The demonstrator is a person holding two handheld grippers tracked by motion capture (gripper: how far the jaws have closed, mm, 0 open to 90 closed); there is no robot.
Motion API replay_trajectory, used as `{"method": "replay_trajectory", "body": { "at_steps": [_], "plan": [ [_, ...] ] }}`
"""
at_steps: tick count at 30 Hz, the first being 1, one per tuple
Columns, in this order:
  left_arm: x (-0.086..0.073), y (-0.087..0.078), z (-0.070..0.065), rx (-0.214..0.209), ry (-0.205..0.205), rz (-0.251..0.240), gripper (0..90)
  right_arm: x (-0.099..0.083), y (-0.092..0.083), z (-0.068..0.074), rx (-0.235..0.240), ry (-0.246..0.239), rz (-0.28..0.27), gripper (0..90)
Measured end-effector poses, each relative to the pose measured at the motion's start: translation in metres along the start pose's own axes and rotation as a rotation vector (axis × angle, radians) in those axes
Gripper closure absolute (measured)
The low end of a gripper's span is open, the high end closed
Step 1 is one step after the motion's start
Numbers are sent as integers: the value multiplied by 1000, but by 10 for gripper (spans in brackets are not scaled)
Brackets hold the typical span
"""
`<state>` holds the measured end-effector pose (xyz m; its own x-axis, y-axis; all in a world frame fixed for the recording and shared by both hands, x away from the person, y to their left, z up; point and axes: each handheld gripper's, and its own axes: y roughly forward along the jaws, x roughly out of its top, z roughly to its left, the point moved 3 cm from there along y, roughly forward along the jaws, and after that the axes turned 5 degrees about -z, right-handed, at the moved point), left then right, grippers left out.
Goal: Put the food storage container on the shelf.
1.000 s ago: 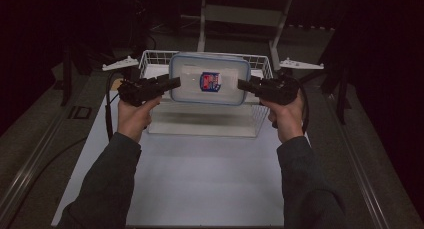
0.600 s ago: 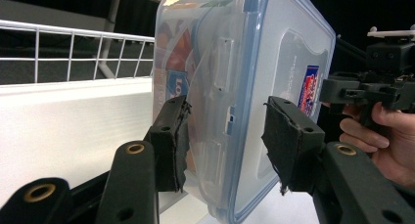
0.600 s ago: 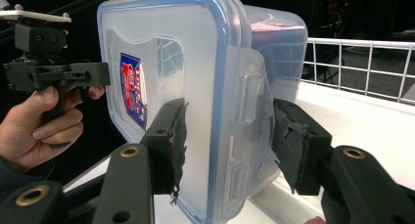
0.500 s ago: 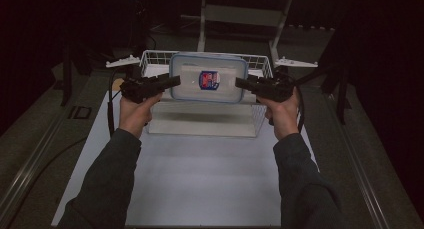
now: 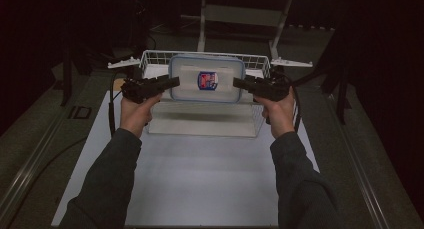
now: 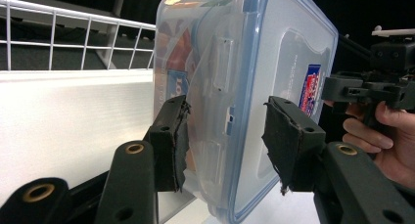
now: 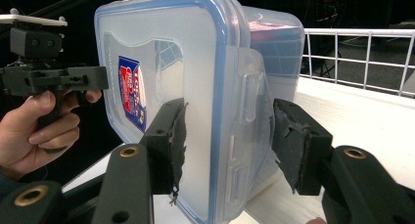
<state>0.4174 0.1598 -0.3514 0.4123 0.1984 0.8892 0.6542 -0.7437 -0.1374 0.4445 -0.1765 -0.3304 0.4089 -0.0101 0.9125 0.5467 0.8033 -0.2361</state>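
High view shows the clear rectangular plastic food container with a blue-rimmed lid (image 5: 206,79) carried level between the two hands, above the white wire basket (image 5: 150,56) at the far end of the white surface (image 5: 200,174); against the frames from a second and half a second back, the box has drifted a little farther from the person and the hands with it, while the grip at each short end looks the same. I read that as a carry in progress, either out of the basket or down into it, and the shadow on the basket floor suggests the box hangs free of it. The left claw (image 6: 222,141) straddles one short end, one pad on the lid side and one on the base side, at most lightly pinching, since a sliver of gap shows at the pads. The right claw (image 7: 227,145) does the same at the other end, with a similar gap. The container's long axis runs left to right between the two claws, lid face up toward the high camera, its red and blue label (image 5: 207,80) roughly centred and the latch flaps at the short ends pointing into the claws
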Motion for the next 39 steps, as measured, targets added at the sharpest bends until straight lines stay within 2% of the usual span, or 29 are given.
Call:
{"method": "replay_trajectory", "body": {
  "at_steps": [7, 11, 14, 18, 20, 23, 26, 29, 30, 33, 37, 38, 39],
  "plan": [
    [1, 1, 1, 11, -16, 1, 511, 2, 2, -1, -9, 30, -4, 479],
    [3, 2, 1, 53, -17, -9, 506, 4, 4, -1, -12, 48, 3, 480],
    [3, 3, 2, 57, -29, -10, 508, 5, 6, -1, -26, 56, 8, 478],
    [2, 6, 2, 83, -14, 8, 512, 6, 7, -2, -38, 61, 7, 474],
    [1, 9, 1, 100, -1, 18, 500, 7, 9, -2, -62, 52, 11, 460],
    [-1, 11, 3, 85, -24, 18, 508, 8, 11, -4, -90, 52, 9, 442],
    [-2, 13, 1, 81, -19, 25, 510, 10, 11, -7, -135, 54, 8, 430],
    [1, 12, 1, 60, -50, -17, 491, 10, 12, -8, -155, 42, 19, 401],
    [2, 12, 0, 65, -44, -17, 511, 9, 13, -8, -173, 31, 27, 409],
    [1, 12, -1, 82, -19, -8, 507, 9, 12, -6, -174, 24, 22, 402],
    [0, 9, -5, 84, 18, 0, 509, 9, 9, 0, -178, -31, 23, 404],
    [0, 9, -5, 84, 18, 0, 510, 9, 9, 0, -178, -31, 23, 404],
    [-1, 7, -8, 89, 43, 5, 512, 9, 7, 5, -179, -71, 28, 407]
  ]
}}
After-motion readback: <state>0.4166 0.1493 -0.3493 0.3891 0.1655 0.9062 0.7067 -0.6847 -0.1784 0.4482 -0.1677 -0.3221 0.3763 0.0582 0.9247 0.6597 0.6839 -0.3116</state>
